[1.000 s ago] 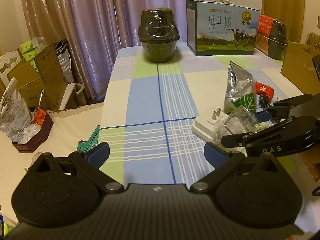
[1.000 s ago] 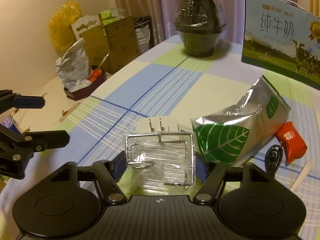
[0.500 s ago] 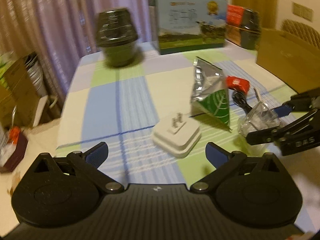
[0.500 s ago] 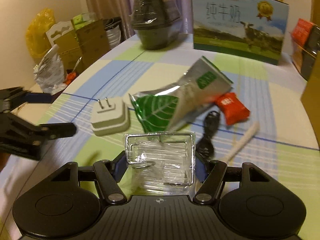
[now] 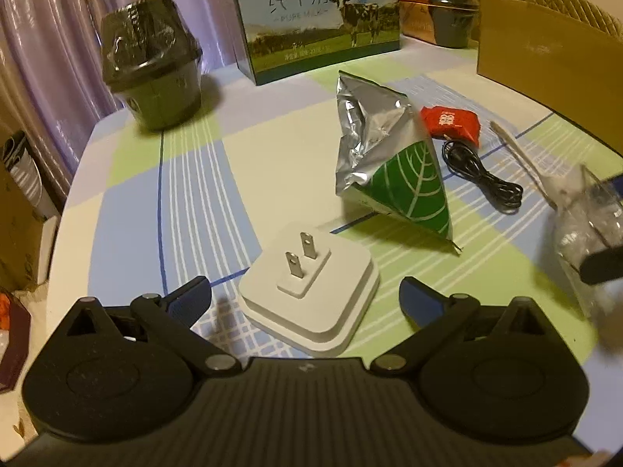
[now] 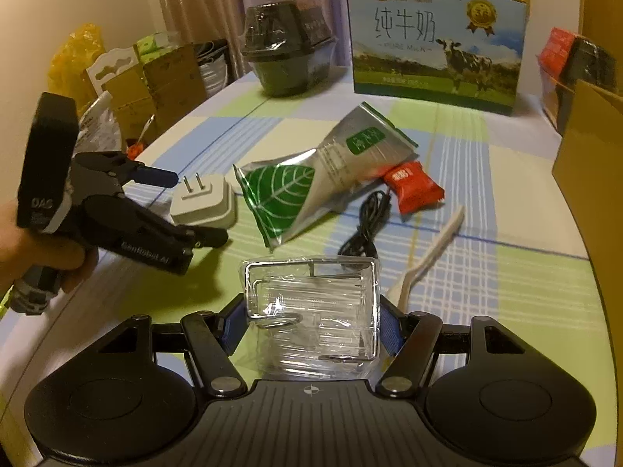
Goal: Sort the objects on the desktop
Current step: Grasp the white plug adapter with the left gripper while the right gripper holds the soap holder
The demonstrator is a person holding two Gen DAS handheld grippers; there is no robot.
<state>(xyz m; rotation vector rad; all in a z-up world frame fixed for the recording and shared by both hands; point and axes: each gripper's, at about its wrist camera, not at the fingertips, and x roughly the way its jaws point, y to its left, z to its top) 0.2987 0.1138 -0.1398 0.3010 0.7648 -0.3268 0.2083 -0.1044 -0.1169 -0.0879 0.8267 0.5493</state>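
Observation:
A white plug adapter (image 5: 309, 292) lies prongs-up on the checked tablecloth, between the fingers of my open left gripper (image 5: 305, 297), which do not touch it. In the right wrist view the left gripper (image 6: 190, 208) straddles the adapter (image 6: 204, 202), held by a hand (image 6: 39, 249). My right gripper (image 6: 311, 323) is shut on a clear plastic box (image 6: 311, 311) with a wire frame, above the table's near right side. That box (image 5: 584, 241) shows blurred at the right of the left wrist view. A silver-green pouch (image 5: 389, 171), red packet (image 5: 449, 122), black cable (image 5: 483, 179) and white stick (image 5: 518, 155) lie behind.
A film-wrapped dark pot (image 5: 152, 66) and a milk carton box (image 5: 319, 11) stand at the table's far end. A cardboard box (image 5: 545, 50) stands at the right. The table's left edge (image 5: 74, 194) drops to floor clutter and boxes.
My left gripper has swung right and closed in on the adapter, which now sits between its fingers. My right gripper has carried the clear box right, away from the adapter.

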